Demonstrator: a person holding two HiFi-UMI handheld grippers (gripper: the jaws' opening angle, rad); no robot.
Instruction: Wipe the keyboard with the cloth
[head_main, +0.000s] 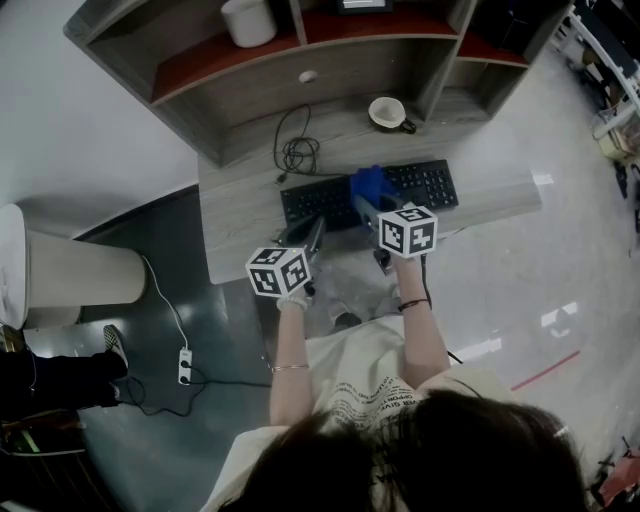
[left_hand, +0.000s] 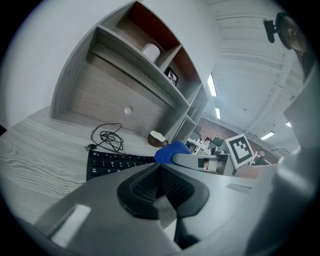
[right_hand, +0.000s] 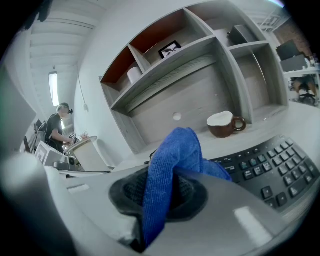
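Note:
A black keyboard (head_main: 425, 183) lies along the front of the grey desk (head_main: 240, 215). My right gripper (head_main: 366, 207) hangs over its middle, shut on a blue cloth (head_main: 372, 183) that bunches out past the fingertips. In the right gripper view the cloth (right_hand: 167, 165) is pinched between the jaws of the right gripper (right_hand: 160, 200), with the keyboard's keys (right_hand: 265, 170) just beyond. My left gripper (head_main: 312, 236) is at the keyboard's left end. The left gripper (left_hand: 160, 192) is shut on nothing, over the keyboard (left_hand: 115, 162), with the cloth (left_hand: 170, 150) to its right.
A brown cup (head_main: 387, 112) stands behind the keyboard on the right. A coiled black cable (head_main: 297, 152) lies behind it on the left. The hutch shelves rise at the back, with a white cylinder (head_main: 248, 20) on one. A bin (head_main: 80, 270) stands on the floor at left.

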